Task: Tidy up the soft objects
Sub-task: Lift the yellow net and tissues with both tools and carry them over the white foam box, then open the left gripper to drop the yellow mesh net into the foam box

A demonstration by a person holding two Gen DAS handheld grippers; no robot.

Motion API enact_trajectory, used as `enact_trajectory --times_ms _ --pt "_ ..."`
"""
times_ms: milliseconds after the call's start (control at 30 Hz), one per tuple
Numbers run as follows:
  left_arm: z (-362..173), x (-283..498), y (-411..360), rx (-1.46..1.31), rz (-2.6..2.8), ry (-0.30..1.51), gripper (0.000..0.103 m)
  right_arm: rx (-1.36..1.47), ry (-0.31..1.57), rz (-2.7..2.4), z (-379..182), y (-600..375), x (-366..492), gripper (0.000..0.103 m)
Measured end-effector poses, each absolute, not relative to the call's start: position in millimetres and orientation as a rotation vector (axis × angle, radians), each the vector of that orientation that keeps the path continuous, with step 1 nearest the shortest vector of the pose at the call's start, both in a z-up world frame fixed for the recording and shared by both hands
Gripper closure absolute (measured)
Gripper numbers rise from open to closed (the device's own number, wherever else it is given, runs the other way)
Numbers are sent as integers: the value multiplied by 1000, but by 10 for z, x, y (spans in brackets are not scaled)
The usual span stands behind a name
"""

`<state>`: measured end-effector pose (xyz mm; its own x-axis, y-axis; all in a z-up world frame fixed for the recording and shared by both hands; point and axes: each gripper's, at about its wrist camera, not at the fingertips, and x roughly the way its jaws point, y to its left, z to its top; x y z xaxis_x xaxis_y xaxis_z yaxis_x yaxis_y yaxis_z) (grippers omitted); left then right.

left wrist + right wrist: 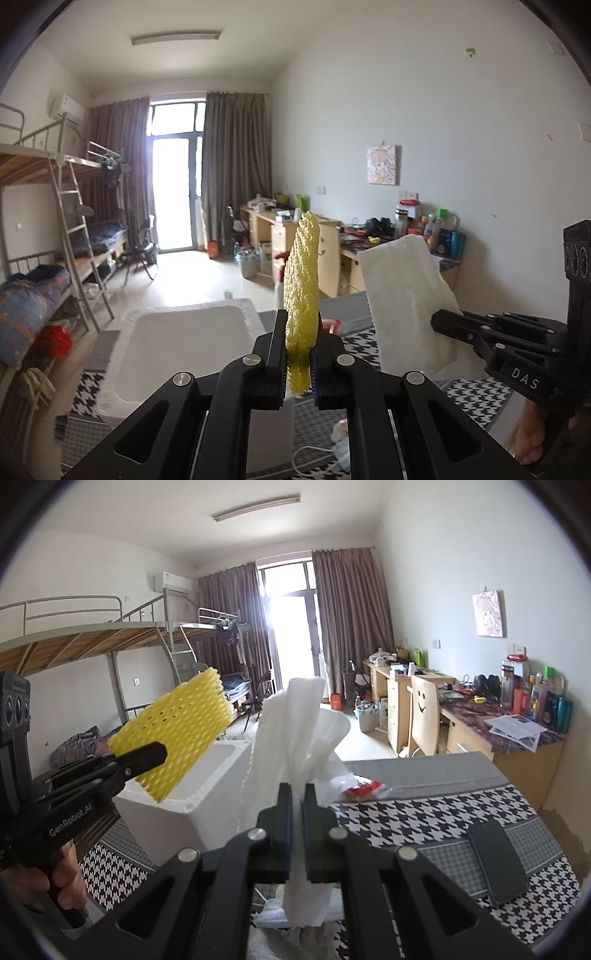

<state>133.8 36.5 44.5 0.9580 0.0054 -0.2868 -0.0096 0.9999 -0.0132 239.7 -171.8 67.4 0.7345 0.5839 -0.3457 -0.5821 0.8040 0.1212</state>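
The white foam box (177, 812) stands open-topped below, with bare houndstooth cloth (424, 812) beside it.

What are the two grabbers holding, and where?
Left gripper pinches the yellow foam net near its bottom; right gripper pinches the white tissue around its middle.

Left gripper (298, 363) clamps yellow foam net (303, 295), upright. Right gripper (443, 321) pinches white tissue (402, 288) beside it. White foam box (184, 332) below, on houndstooth cloth (476, 398).
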Motion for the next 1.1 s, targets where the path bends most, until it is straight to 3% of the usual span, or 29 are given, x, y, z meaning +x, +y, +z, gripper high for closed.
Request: enact_trajectory --times_ms 1100 --pt "471 1469 871 -58 292 309 93 -28 380 824 834 -1045 2467 95"
